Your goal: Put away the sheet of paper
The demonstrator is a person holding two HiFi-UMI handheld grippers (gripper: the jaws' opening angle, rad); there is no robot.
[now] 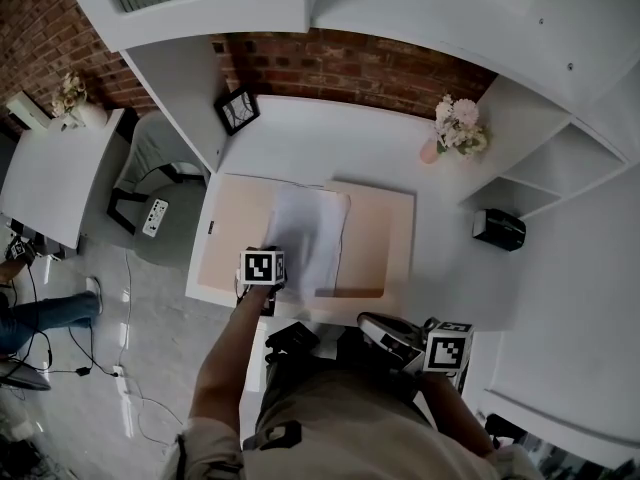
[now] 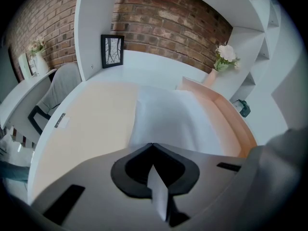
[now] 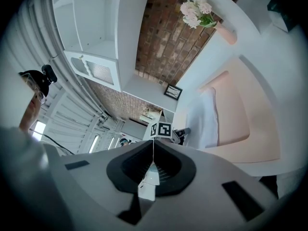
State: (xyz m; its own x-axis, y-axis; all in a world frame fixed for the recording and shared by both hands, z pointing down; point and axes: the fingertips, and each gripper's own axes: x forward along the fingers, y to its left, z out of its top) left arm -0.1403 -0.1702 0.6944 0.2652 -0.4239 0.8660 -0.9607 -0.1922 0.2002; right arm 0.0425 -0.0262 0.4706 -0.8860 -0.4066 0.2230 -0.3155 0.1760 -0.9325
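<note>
**Sheet pinched at the open folder**

Closest to the body, the right hand-held gripper has its jaws together, holding nothing. The left hand-held gripper is closed on the near edge of the sheet of paper, which lies across the open folder on the worktop.

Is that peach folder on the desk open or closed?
Open: the folder lies spread out, the sheet of paper across its middle.

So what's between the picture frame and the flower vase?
Nothing: just bare white desk along the brick wall, from picture frame to flower vase, as the head view shows.
</note>
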